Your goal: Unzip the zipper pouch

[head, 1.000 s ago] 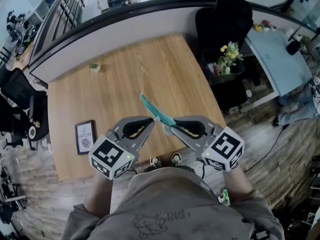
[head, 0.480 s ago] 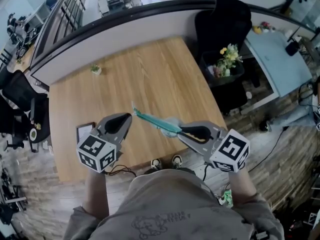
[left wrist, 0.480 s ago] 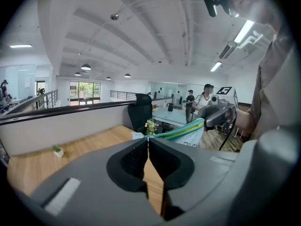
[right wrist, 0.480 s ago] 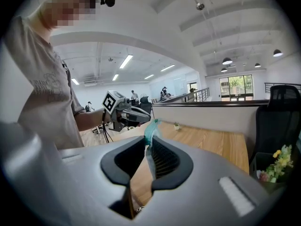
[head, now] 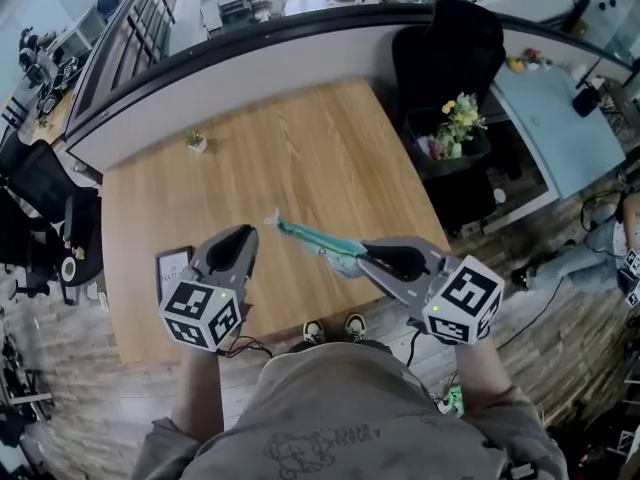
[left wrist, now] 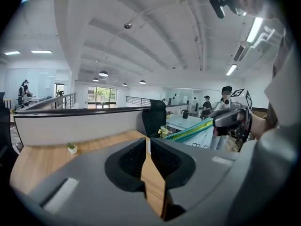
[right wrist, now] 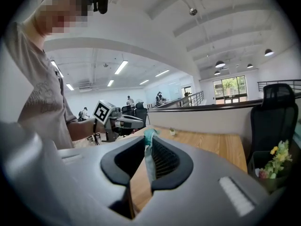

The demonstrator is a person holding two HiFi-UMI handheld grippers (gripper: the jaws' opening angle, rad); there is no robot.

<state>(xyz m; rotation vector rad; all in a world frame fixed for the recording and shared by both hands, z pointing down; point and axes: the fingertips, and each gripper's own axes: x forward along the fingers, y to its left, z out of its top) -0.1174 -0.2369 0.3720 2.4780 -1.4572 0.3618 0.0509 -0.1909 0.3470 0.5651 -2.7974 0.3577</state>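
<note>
The teal zipper pouch (head: 310,237) hangs in the air above the wooden table's (head: 300,158) near edge. My right gripper (head: 362,260) is shut on its right end, and the teal fabric (right wrist: 148,147) shows pinched between the pads. The pouch stretches left to a small pale pull at its free end. My left gripper (head: 250,232) sits just left of and below that end, apart from it. Its jaws have just been opening and stand a narrow slit apart (left wrist: 147,142) with nothing between them. In the left gripper view the pouch (left wrist: 190,133) is off to the right.
A framed picture (head: 172,268) lies on the table at the near left, close to the left gripper. A small potted plant (head: 196,143) stands at the far left. A black chair (head: 450,48) and a bin with flowers (head: 455,118) stand past the table's right edge.
My left gripper has swung left, away from the right one, and the pouch has turned with it to point left. The pouch's free end now stands clear of the left jaws.
</note>
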